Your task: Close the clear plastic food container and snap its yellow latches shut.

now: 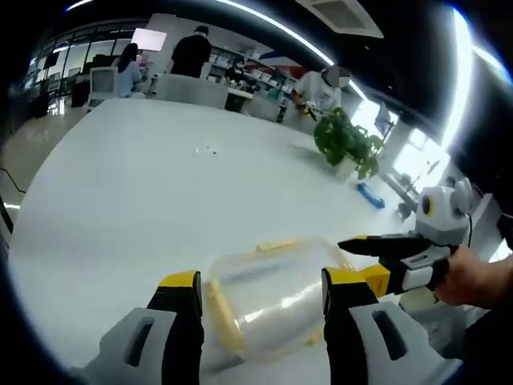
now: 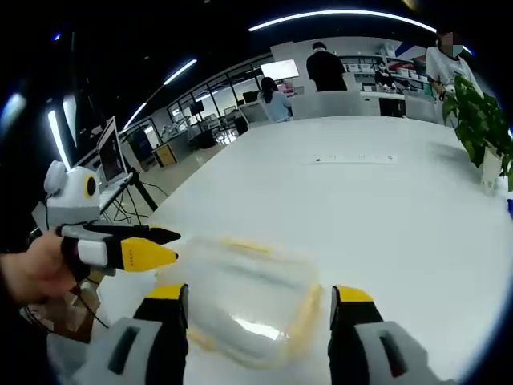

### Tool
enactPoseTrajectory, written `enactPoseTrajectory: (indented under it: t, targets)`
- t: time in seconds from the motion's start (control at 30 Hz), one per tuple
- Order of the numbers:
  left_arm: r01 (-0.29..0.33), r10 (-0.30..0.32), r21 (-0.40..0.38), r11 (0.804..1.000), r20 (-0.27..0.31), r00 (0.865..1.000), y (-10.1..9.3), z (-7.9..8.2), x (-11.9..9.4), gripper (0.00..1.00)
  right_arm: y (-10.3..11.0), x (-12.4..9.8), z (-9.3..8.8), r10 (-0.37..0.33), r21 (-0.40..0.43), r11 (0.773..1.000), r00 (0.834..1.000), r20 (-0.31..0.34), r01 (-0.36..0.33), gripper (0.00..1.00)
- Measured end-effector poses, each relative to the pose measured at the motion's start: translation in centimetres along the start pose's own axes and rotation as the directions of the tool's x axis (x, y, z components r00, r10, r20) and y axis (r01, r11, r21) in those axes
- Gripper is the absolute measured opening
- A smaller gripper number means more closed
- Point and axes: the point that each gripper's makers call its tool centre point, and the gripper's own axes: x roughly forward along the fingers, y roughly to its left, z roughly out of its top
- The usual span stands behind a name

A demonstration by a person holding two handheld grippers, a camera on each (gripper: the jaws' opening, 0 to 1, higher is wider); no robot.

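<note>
Both grippers are hovering with jaws spread apart and gripping nothing: the left gripper [image 1: 261, 298] and right gripper [image 2: 260, 309] are each framing the clear plastic food container [image 1: 268, 301] from opposite sides. It is lying on the white table [image 1: 160, 200], its yellow latches [image 1: 223, 314] showing along the edges. Farther off, a potted plant [image 1: 346, 143] is standing on the table, and people are sitting beyond.

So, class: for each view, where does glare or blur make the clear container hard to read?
Left gripper view: the container is soft and blurred, a bright streak of glare across its lid, between the left claw. Right gripper view: ceiling light glints near its front edge; its clear walls fade into the white table.
</note>
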Motion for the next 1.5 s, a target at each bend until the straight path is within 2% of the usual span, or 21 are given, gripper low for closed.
enactPoseTrajectory:
  t: [0.1, 0.27, 0.3, 0.33, 0.43, 0.5, 0.53, 0.6, 0.8, 0.83, 0.87, 0.9, 0.97, 1.1, 1.5]
  targets:
    - [0.006, -0.006, -0.015, 1.0, -0.007, 1.0, -0.3, -0.5, 0.4, 0.64, 0.1, 0.5, -0.8, -0.017, -0.019, 1.0, 0.999, -0.049, 0.016, 0.69]
    - [0.0, 0.0, -0.011, 1.0, -0.048, 0.999, -0.7, -1.6, 1.1, 0.74, 0.4, 1.1, -1.5, -0.027, -0.041, 0.999, 0.997, -0.073, 0.024, 0.7]
    - [-0.015, 0.014, -0.007, 1.0, -0.061, 0.998, -0.5, -2.0, 1.2, 0.74, 0.2, 1.1, -1.7, -0.034, -0.071, 0.997, 0.996, -0.08, 0.029, 0.69]
    - [-0.035, 0.033, -0.024, 0.999, -0.063, 0.997, -0.3, -2.2, 1.2, 0.74, 0.3, 1.1, -2.0, -0.03, -0.081, 0.996, 0.996, -0.081, 0.024, 0.69]
    - [-0.049, 0.049, 0.005, 0.999, -0.059, 0.997, 0.4, -2.4, 1.3, 0.68, 0.7, 1.2, -2.1, -0.001, -0.01, 1.0, 0.998, -0.056, 0.001, 0.68]
    - [-0.065, 0.066, 0.025, 0.998, -0.068, 0.995, 0.9, -2.9, 1.4, 0.63, 0.6, 1.1, -2.0, -0.005, -0.028, 1.0, 0.999, -0.042, 0.004, 0.68]
    - [-0.051, 0.051, -0.001, 0.999, -0.049, 0.998, 0.8, -2.8, 1.5, 0.63, 0.4, 1.1, -1.9, -0.007, -0.037, 0.999, 1.0, -0.026, 0.006, 0.68]
    - [-0.046, 0.042, -0.052, 0.998, -0.073, 0.996, 1.0, -3.2, 1.5, 0.62, 0.5, 1.3, -2.0, 0.006, -0.026, 1.0, 1.0, -0.02, -0.006, 0.68]
    - [-0.025, 0.02, -0.081, 0.996, -0.061, 0.998, 0.9, -3.4, 1.7, 0.61, 0.7, 1.3, -2.0, 0.019, -0.025, 1.0, 1.0, -0.01, -0.019, 0.65]
    - [-0.023, 0.018, -0.079, 0.997, -0.059, 0.998, 0.9, -3.4, 1.7, 0.61, 1.6, 0.9, -3.6, 0.059, 0.089, 0.995, 0.996, -0.068, -0.053, 0.64]
    - [-0.022, 0.016, -0.092, 0.996, -0.058, 0.998, 1.0, -3.4, 1.7, 0.61, 0.7, 1.2, -3.3, 0.035, 0.012, 0.999, 0.999, -0.022, -0.034, 0.64]
    - [-0.022, 0.016, -0.095, 0.995, -0.059, 0.998, 0.9, -3.4, 1.8, 0.6, 0.5, 1.2, -3.5, 0.038, 0.008, 0.999, 0.999, -0.023, -0.038, 0.63]
    - [-0.032, 0.022, -0.139, 0.99, -0.071, 0.997, 0.7, -3.6, 1.7, 0.59, 0.4, 1.4, -3.3, 0.037, 0.001, 0.999, 0.999, -0.028, -0.037, 0.63]
    - [-0.05, 0.04, -0.145, 0.988, -0.07, 0.997, 0.8, -3.6, 2.0, 0.57, 0.3, 1.6, -3.0, 0.028, 0.009, 1.0, 0.999, -0.034, -0.028, 0.63]
    - [-0.048, 0.039, -0.142, 0.989, -0.065, 0.997, 0.8, -3.4, 2.1, 0.58, 0.4, 1.9, -2.0, 0.025, 0.004, 1.0, 0.999, -0.027, -0.025, 0.63]
